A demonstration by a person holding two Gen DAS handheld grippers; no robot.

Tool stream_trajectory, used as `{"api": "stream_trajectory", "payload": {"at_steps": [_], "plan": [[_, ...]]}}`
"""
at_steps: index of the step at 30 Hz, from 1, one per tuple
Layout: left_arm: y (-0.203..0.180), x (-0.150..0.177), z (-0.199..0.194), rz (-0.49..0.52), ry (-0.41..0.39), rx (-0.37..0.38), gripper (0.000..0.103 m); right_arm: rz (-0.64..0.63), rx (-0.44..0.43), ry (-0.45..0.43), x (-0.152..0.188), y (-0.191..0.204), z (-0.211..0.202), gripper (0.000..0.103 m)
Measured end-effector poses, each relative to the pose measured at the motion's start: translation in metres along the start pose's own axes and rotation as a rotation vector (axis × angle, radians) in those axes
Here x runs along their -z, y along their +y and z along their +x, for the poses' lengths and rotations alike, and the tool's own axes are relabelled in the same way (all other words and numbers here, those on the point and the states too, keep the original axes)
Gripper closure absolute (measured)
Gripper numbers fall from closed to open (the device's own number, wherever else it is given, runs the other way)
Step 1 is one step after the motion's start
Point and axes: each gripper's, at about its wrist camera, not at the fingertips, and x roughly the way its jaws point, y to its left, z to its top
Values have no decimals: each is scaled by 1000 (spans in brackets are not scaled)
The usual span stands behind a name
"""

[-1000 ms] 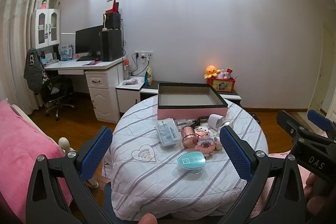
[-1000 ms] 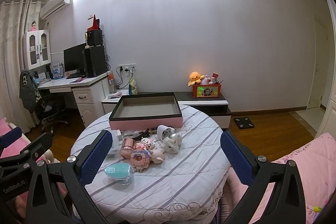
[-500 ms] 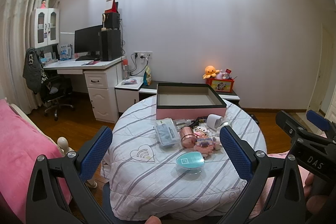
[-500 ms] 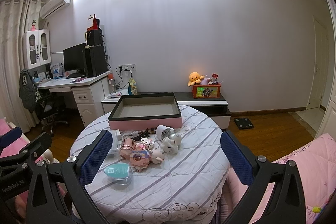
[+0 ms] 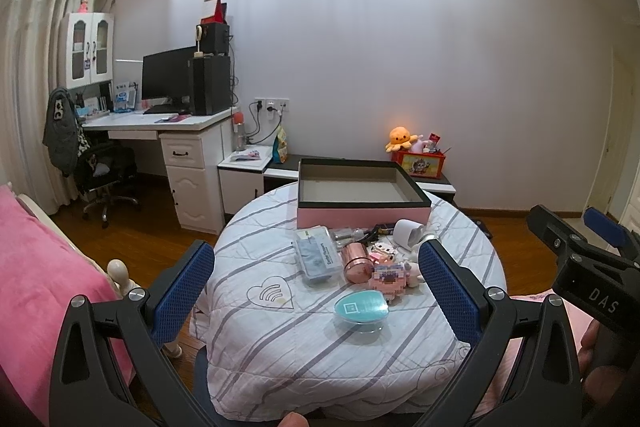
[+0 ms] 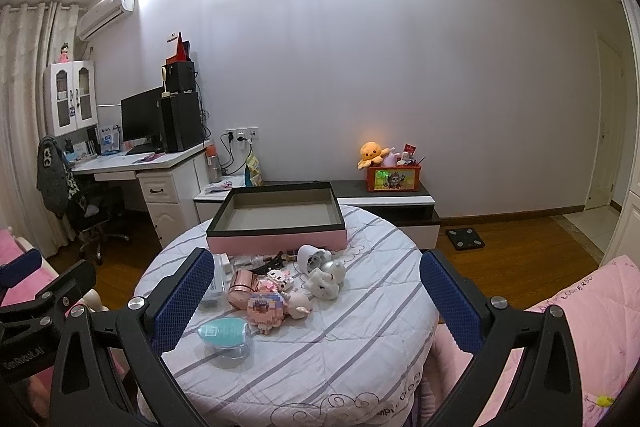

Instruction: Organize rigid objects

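A round table point(image 5: 280, 339) with a striped white cloth holds an open pink box point(image 5: 362, 201) with a dark rim at its far side. In front of the box lie a clear plastic case point(image 5: 316, 259), a rose-gold cylinder point(image 5: 356, 262), a pink block figure point(image 5: 390, 277), a teal heart-shaped item point(image 5: 361, 309) and a white cup-like piece point(image 5: 406, 234). My left gripper point(image 5: 316, 297) is open and empty, held back from the table's near side. My right gripper point(image 6: 316, 297) is open and empty; the box point(image 6: 276, 223), a white unicorn figure point(image 6: 326, 277) and the teal item point(image 6: 224, 333) show between its fingers.
A pink bed point(image 5: 36, 275) is at the left and pink bedding point(image 6: 568, 327) at the right. A white desk point(image 5: 168, 135) with a monitor and an office chair stand at the back left. A low cabinet point(image 6: 400, 203) with toys stands behind the table.
Both views have shifted very slightly; the table sits a touch further left in the left wrist view. Both grippers stay open and nothing on the table has moved.
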Motion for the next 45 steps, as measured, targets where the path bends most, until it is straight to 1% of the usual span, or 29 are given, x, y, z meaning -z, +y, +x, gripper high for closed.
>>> {"api": "stream_trajectory", "payload": {"at_steps": [9, 14, 15, 20, 23, 25, 28, 31, 33, 36, 40, 43, 45], "plan": [[1, 0, 2, -6, 3, 0, 0, 1, 1, 11, -1, 0, 8, 0], [-5, 1, 13, -7, 14, 16, 0, 0, 4, 23, -1, 0, 15, 0], [0, 5, 15, -8, 16, 16, 0, 1, 3, 25, -1, -1, 17, 0], [0, 14, 27, -10, 31, 33, 0, 1, -4, 44, 3, -2, 32, 0], [-1, 24, 44, -12, 65, 43, 0, -2, 2, 71, 9, -4, 47, 0], [-2, 36, 61, -14, 115, 54, 0, -4, 9, 101, 15, -6, 60, 0], [-5, 52, 87, -19, 190, 72, 0, -8, 12, 170, 28, -11, 87, 0], [-8, 65, 106, -17, 239, 79, 0, -5, 0, 228, 39, -15, 110, 0], [-10, 72, 120, -23, 274, 73, 0, -8, -3, 252, 46, -15, 119, 0], [-11, 80, 137, -33, 309, 76, 0, -13, -18, 288, 54, -15, 134, 0], [-23, 91, 156, -25, 357, 100, 0, 2, -19, 329, 60, -22, 150, 0], [-33, 98, 168, -9, 374, 113, 0, 19, -12, 353, 63, -28, 161, 0], [-36, 103, 178, -4, 394, 103, 0, 26, -12, 364, 65, -31, 168, 0]]}}
